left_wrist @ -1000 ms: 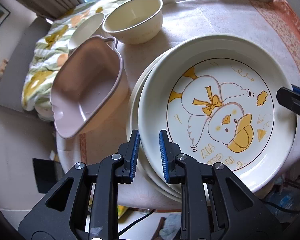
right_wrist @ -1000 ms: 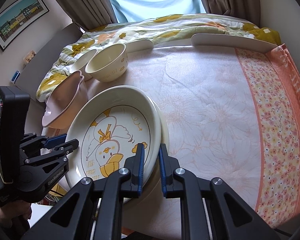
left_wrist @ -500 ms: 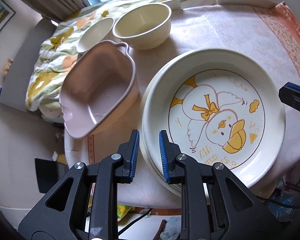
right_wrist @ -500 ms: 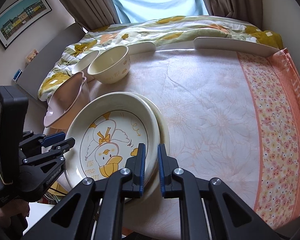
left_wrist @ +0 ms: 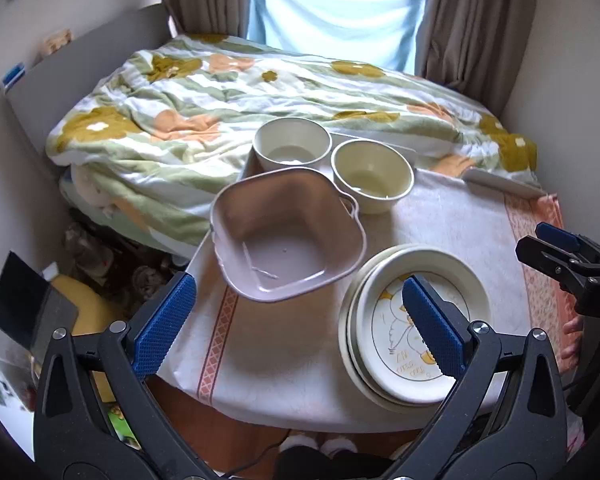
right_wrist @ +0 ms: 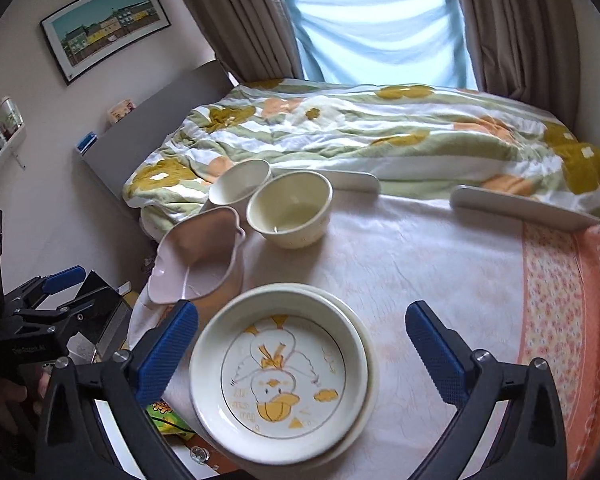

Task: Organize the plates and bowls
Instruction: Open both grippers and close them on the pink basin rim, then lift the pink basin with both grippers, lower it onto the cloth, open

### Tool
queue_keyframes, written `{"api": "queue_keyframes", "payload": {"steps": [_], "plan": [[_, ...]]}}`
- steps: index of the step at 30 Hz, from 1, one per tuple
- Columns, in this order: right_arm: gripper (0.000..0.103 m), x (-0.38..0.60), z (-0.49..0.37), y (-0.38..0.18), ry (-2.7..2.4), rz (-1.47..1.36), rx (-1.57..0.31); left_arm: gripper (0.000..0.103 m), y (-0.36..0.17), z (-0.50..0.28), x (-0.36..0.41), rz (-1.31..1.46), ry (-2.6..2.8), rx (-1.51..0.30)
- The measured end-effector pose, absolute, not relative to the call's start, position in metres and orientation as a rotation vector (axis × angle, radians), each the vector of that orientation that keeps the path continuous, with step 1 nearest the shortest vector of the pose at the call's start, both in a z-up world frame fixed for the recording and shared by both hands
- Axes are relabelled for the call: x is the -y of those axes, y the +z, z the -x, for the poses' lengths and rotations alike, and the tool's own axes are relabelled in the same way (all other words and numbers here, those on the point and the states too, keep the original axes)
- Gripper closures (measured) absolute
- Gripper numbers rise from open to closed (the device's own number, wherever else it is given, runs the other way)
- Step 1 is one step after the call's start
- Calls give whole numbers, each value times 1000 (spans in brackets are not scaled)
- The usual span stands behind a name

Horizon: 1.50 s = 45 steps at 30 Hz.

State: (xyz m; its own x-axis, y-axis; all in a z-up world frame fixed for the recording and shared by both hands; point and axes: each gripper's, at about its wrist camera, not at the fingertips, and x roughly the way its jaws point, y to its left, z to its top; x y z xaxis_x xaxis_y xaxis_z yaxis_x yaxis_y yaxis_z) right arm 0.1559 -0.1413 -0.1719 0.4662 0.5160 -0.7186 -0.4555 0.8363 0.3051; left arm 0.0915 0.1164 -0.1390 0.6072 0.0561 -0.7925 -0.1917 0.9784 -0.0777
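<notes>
A duck-print plate [left_wrist: 440,280] [right_wrist: 284,372] lies on top of a plain plate [right_wrist: 366,344] at the table's near edge. A pink square bowl [left_wrist: 286,236] [right_wrist: 198,256] sits to its left. Behind it stand a white bowl [left_wrist: 292,146] [right_wrist: 240,186] and a cream bowl [left_wrist: 372,174] [right_wrist: 290,208]. My left gripper [left_wrist: 300,324] is open and empty, raised above the table before the pink bowl; it also shows in the right wrist view [right_wrist: 64,286]. My right gripper [right_wrist: 304,352] is open and empty, above the plate stack; it also shows in the left wrist view [left_wrist: 556,248].
The table [right_wrist: 440,264] has a pale floral cloth with an orange band on the right. Two white guard strips [right_wrist: 520,208] line its far edge. A bed with a flowered quilt [right_wrist: 380,128] lies behind. Clutter sits on the floor at the left [left_wrist: 96,252].
Both grippers have opened wide and pulled back and up from the plate stack, which stays on the table. The views now take in the whole table and bed.
</notes>
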Motion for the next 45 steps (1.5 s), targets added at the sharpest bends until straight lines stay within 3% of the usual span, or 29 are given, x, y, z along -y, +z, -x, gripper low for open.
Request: {"api": "queue_keyframes", "payload": {"steps": [5, 10, 13, 15, 17, 22, 23, 24, 28, 30, 32, 45], "plan": [[0, 89, -186, -169, 651, -8, -969, 0, -157, -99, -174, 340, 150, -899], [0, 31, -217, -209, 683, -7, -1084, 1, -206, -119, -215, 550, 91, -924], [4, 8, -228, -233, 696, -38, -1142, 12, -233, -134, -222, 566, 65, -956], [22, -1, -234, -246, 706, -54, -1171, 24, -247, -145, -223, 551, 55, -986], [32, -10, -239, -258, 704, -51, -1202, 37, -260, -154, -223, 551, 35, -1014], [55, -17, -247, -275, 690, -63, -1234, 59, -278, -166, -223, 524, 30, -1075], [61, -18, -248, -277, 688, -66, -1241, 67, -280, -168, -224, 523, 25, -1079], [69, -19, -248, -279, 689, -68, -1249, 70, -282, -170, -225, 522, 19, -1084], [75, -22, -247, -280, 679, -49, -1244, 81, -287, -176, -227, 508, 7, -1116], [85, -23, -246, -280, 678, -54, -1242, 82, -285, -177, -227, 495, 2, -1110], [87, -25, -246, -280, 673, -50, -1240, 84, -283, -179, -225, 463, 4, -1114], [88, -21, -232, -258, 662, -84, -1186, 84, -246, -173, -225, 407, -8, -1075]]}}
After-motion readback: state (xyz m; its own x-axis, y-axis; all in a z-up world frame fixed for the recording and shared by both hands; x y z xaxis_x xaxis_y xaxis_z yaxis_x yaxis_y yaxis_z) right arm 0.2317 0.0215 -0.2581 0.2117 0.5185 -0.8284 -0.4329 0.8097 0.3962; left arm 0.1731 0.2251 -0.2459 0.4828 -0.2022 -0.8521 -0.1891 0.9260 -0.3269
